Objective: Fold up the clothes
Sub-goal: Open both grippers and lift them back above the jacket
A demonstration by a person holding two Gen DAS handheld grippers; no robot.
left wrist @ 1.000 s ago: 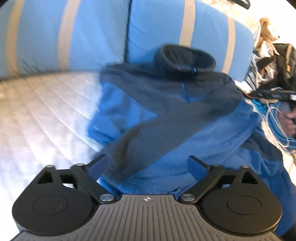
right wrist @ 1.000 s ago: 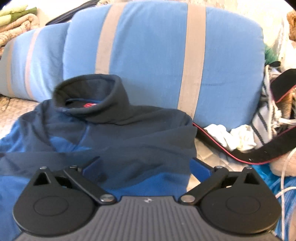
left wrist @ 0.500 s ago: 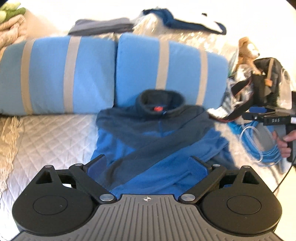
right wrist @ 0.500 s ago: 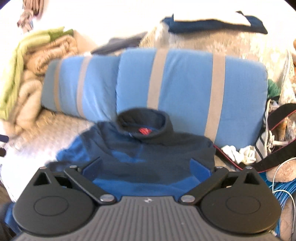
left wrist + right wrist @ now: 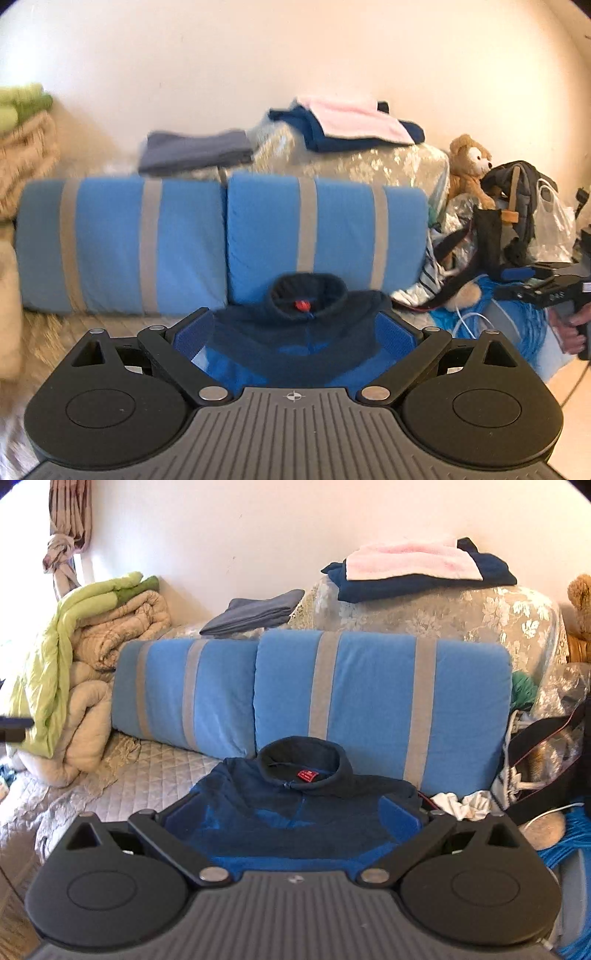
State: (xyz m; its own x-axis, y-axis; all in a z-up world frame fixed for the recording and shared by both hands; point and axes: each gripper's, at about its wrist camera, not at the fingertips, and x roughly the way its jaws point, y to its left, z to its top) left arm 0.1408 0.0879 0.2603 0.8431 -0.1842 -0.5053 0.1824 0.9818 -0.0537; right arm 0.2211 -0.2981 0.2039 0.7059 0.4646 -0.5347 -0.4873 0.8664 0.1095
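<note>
Against the far blue striped cushions on the quilted bed, the fleece pullover lies sleeves-crossed, while left gripper and right gripper, both spread and empty, hang back, so a bottom-hem fold toward the collar seems next.

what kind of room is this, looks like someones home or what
Most likely a lived-in bedroom or living room at home. A blue fleece lies on a quilted cover before striped blue cushions, a rolled duvet is stacked at the left, and a teddy bear sits among bags.
</note>
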